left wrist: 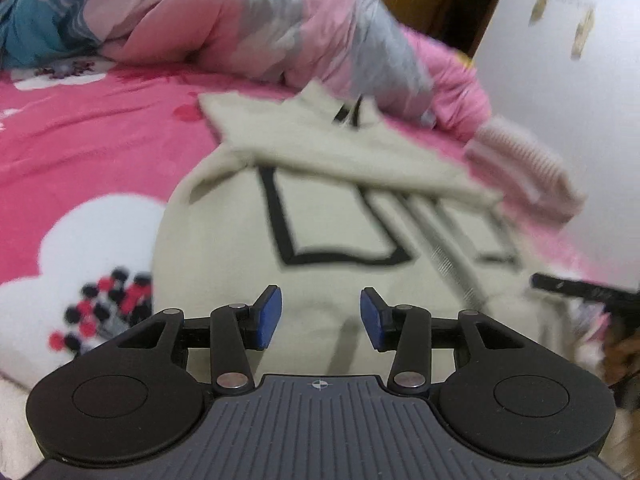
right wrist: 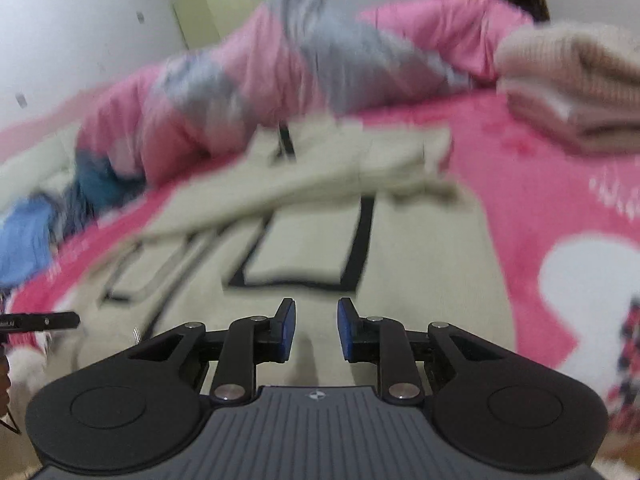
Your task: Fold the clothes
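Left gripper (left wrist: 321,317) and right gripper (right wrist: 316,329) both low over cream garment (left wrist: 320,216), fingers released, empty. Pink bed (left wrist: 100,148); quilt (left wrist: 240,24) behind, folded knit (right wrist: 576,92) nearby.

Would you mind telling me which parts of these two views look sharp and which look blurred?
Left wrist view: left gripper sharp, cream garment mildly smeared. Right wrist view: right gripper sharp, garment and quilt heavily motion-blurred; both views bend at the edges.
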### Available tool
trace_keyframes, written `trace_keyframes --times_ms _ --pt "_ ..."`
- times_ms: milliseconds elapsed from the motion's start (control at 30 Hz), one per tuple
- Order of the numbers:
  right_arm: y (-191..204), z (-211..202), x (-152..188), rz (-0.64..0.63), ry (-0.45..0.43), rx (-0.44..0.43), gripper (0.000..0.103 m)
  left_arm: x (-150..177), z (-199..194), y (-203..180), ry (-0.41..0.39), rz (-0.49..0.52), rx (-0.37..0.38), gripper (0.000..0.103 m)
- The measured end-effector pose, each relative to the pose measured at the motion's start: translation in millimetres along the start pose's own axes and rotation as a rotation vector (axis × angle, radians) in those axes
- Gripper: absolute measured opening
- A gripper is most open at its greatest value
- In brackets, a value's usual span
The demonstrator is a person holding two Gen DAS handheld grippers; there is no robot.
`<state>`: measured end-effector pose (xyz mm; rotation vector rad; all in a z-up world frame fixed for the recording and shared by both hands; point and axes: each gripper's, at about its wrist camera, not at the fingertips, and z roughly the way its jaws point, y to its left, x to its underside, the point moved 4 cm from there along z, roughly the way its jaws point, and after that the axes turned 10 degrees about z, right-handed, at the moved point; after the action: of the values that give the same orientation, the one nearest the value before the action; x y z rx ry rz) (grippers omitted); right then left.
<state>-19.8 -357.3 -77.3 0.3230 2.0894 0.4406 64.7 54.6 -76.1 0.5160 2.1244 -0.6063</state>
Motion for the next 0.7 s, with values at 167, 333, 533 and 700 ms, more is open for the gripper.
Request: trace_keyframes --times_ms 167,333,533,700 --pt "-27.8 22.2 -5.3 0.021 -0.028 0.073 0.019 -7.7 26.4 32.0 0.003 -0.1 -0.095 0.046" --pt "-51.1 18.6 -13.6 0.163 -0.035 0.022 0.013 -20.6 32.1 47.8 -0.004 -0.174 -0.075 0.05" --pt "-46.0 40.6 -36.4 0.098 -0.057 0.011 0.013 -29.9 45.2 72.2 -0.001 -0.268 -0.097 0.049" --pt "-69.5 61.6 -29.7 0.162 -0.032 0.0 0.008 -33.1 51.0 87.7 0.015 -0.313 -0.104 0.047"
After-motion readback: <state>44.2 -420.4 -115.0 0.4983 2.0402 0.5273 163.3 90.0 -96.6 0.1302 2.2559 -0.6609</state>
